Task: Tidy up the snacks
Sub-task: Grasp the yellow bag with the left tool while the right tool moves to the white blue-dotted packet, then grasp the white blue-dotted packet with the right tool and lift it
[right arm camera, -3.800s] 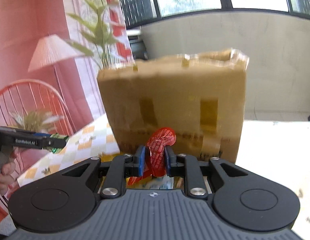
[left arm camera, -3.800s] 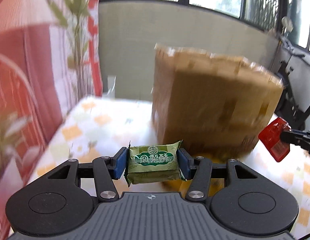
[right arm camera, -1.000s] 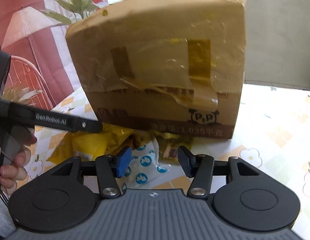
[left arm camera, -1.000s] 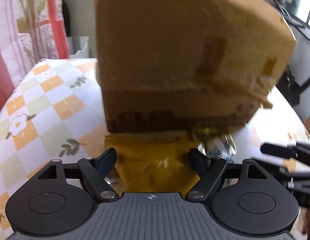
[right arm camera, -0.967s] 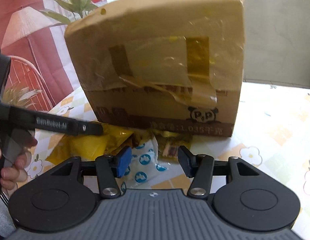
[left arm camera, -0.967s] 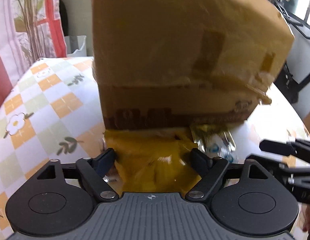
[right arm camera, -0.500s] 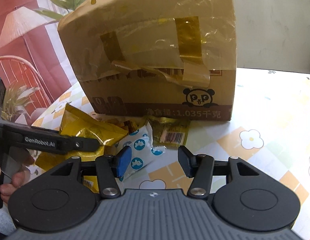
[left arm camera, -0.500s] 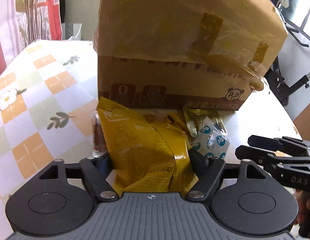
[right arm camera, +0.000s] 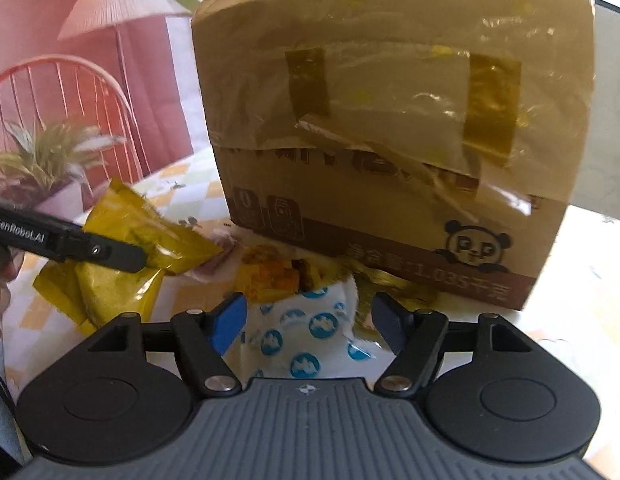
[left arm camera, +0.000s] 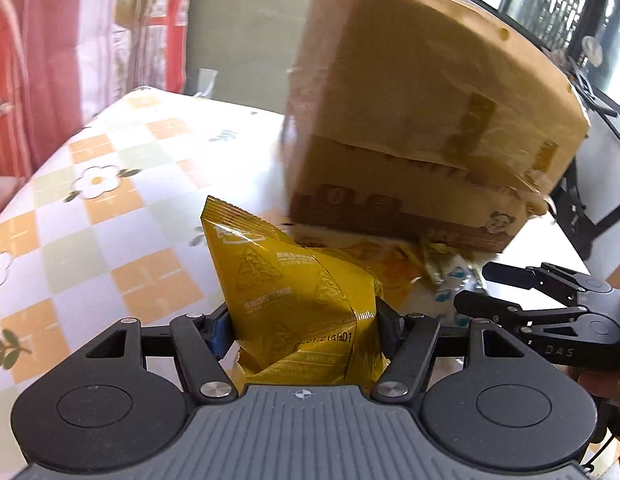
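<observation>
The left tool (left arm camera: 303,326) was clenched on a yellow snack bag (left arm camera: 297,300), both pads pressed into its crumpled sides; its jaws had just been closing, with the bag between them. The bag stood tilted in the grip, its sealed end pointing toward the cardboard box (left arm camera: 426,120), well clear of the box's base.

The right tool (right arm camera: 310,320) was released, its jaws set wide and gripping nothing; they had just been opening. A white packet with blue dots (right arm camera: 305,336) lay on the surface (right arm camera: 570,320) between and beneath the open jaws, just in front of the box. Contact between pads and packet could not be confirmed.

The box stood upright on the checked, flower-printed surface, heavily taped, with a panda mark at its lower corner. Further loose snacks (right arm camera: 269,276), orange and gold wrapped, lay against the foot of the box. In the right wrist view the left tool (right arm camera: 141,258) and its yellow bag (right arm camera: 121,264) appeared left of the box.
</observation>
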### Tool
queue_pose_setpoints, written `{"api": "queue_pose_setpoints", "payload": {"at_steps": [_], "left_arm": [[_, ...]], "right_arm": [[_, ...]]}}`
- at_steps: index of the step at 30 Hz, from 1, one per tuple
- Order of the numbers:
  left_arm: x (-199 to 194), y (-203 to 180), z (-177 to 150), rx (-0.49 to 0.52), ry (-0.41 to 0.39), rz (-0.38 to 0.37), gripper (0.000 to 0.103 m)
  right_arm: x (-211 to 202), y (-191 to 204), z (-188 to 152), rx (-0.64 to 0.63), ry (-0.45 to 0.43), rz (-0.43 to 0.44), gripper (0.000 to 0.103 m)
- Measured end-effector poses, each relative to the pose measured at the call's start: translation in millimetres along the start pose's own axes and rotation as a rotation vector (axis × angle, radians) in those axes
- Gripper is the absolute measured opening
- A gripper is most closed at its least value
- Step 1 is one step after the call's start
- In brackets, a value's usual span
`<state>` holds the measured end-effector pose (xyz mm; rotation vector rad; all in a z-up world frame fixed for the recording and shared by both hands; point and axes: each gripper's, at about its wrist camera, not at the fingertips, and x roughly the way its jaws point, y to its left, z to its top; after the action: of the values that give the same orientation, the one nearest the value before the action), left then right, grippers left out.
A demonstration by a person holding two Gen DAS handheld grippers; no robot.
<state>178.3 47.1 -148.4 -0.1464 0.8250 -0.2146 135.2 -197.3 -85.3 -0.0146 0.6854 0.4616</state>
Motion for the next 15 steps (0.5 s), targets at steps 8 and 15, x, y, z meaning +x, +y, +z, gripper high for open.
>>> {"api": "queue_pose_setpoints", "payload": {"at_steps": [8, 15], "left_arm": [[5, 0, -1, -0.008, -0.001, 0.025, 0.069], [11, -3, -6, -0.018, 0.009, 0.008, 0.07]], "right_arm": [[14, 1, -14, -0.014, 0.012, -0.022, 0.072], [10, 13, -20, -0.082, -0.012, -0.057, 0.065]]}}
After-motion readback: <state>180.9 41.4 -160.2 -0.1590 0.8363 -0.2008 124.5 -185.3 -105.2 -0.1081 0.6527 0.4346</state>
